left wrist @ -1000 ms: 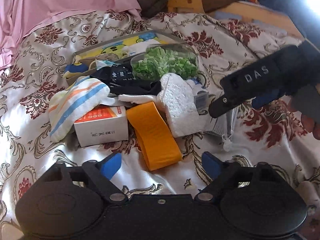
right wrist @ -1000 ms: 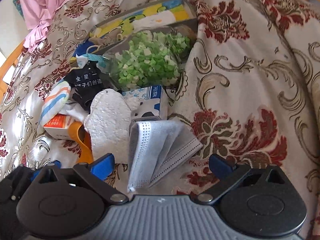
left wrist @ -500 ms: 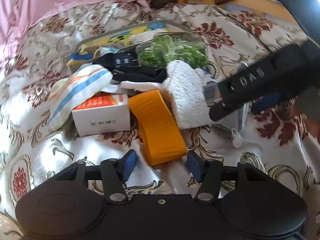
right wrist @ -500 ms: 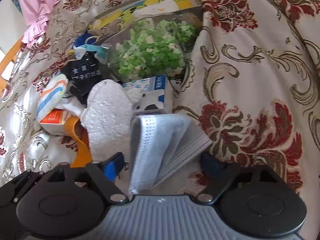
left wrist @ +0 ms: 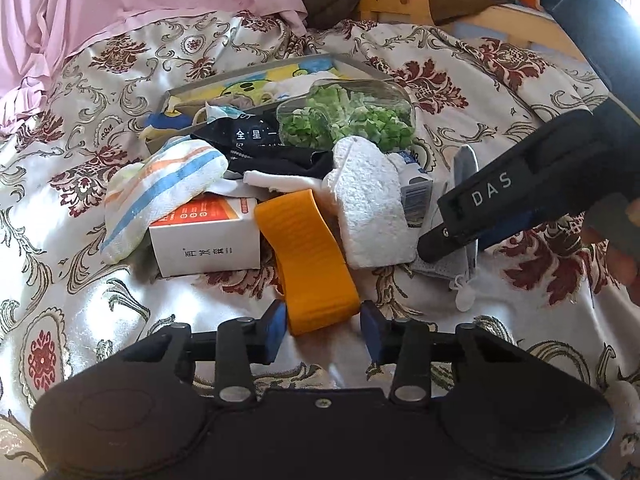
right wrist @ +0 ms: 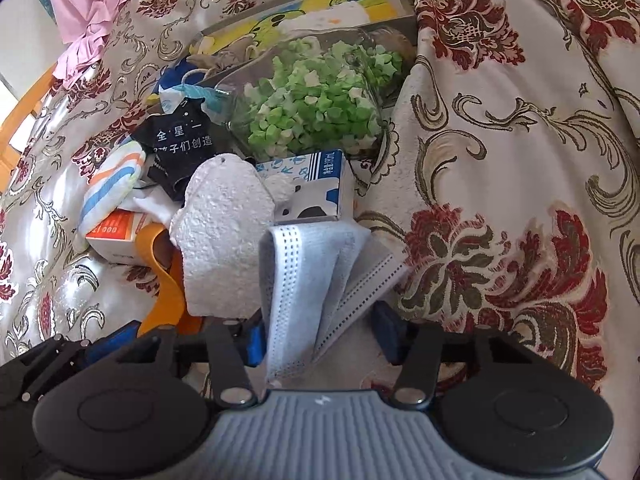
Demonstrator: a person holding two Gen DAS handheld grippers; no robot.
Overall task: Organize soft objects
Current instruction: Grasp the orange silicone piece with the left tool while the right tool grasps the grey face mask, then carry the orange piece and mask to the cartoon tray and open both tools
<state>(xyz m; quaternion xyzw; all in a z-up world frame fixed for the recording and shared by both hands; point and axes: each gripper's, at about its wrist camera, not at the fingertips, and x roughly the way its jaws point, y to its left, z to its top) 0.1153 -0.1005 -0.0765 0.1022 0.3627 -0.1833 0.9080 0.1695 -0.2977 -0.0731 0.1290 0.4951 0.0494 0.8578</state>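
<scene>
Soft objects are lying heaped on a patterned bedspread [left wrist: 460, 80]. Left gripper [left wrist: 323, 330] is closing around an orange band [left wrist: 308, 256], right gripper [right wrist: 318, 336] around a grey face mask [right wrist: 308, 276]; neither is pinching yet, both lining up lifts.

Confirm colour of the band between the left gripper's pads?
Orange band; clearest in the left wrist view.

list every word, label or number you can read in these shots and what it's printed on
"DAS": white letters on the black body of the right gripper, seen from the left wrist.
"全星一" and "子们创造": white print on the black cloth; the line's first character is hidden.
White and orange box: dark characters on its front and small white print on its orange top, too blurred to read.
Blue and white carton: blue characters, too blurred to read.
</scene>
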